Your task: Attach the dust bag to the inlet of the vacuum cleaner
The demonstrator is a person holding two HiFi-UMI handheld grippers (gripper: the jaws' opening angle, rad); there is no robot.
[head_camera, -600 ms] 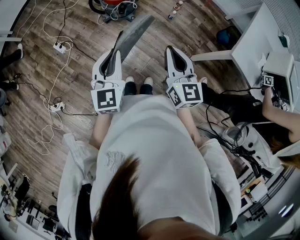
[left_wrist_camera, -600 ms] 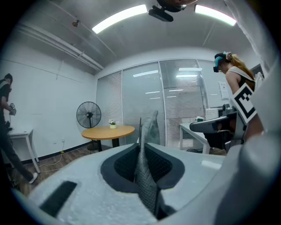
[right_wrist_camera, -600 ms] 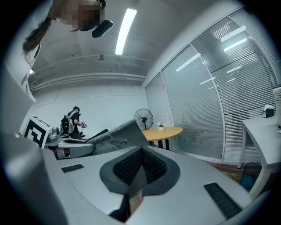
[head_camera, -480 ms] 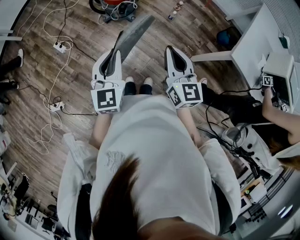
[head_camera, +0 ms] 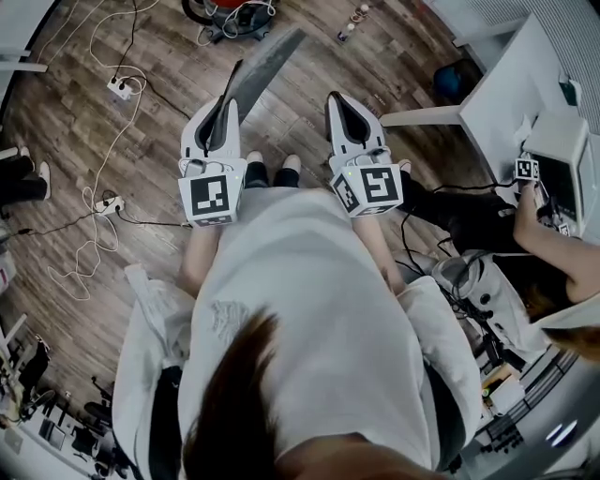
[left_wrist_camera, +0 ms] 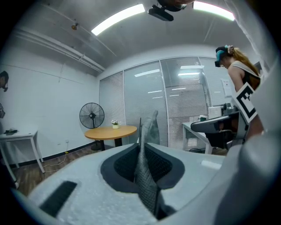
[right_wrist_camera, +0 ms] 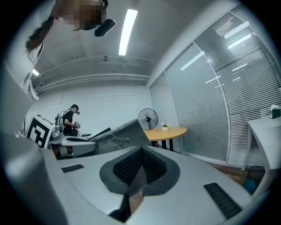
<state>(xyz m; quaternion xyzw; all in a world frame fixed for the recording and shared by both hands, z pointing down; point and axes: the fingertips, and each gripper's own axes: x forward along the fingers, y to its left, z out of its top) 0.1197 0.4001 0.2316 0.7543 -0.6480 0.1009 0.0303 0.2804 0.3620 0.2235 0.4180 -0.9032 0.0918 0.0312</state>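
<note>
My left gripper (head_camera: 223,111) is shut on a flat grey dust bag (head_camera: 261,67) that sticks out forward and up from the jaws over the wooden floor. In the left gripper view the bag (left_wrist_camera: 148,176) stands on edge, pinched between the pads of the left gripper (left_wrist_camera: 141,151). My right gripper (head_camera: 343,105) is level beside it, shut with nothing in it; the right gripper view shows its jaws (right_wrist_camera: 139,154) meeting and the bag (right_wrist_camera: 125,133) off to the left. The red vacuum cleaner (head_camera: 234,11) stands on the floor far ahead.
White cables and a power strip (head_camera: 117,87) lie on the floor at the left. A white table (head_camera: 506,89) and a seated person (head_camera: 544,248) are at the right. Ahead in the room stand a round wooden table (left_wrist_camera: 109,132) and a fan (left_wrist_camera: 91,115).
Both grippers hold their place, the bag still in the left one. A bystander's feet at the left edge have shifted.
</note>
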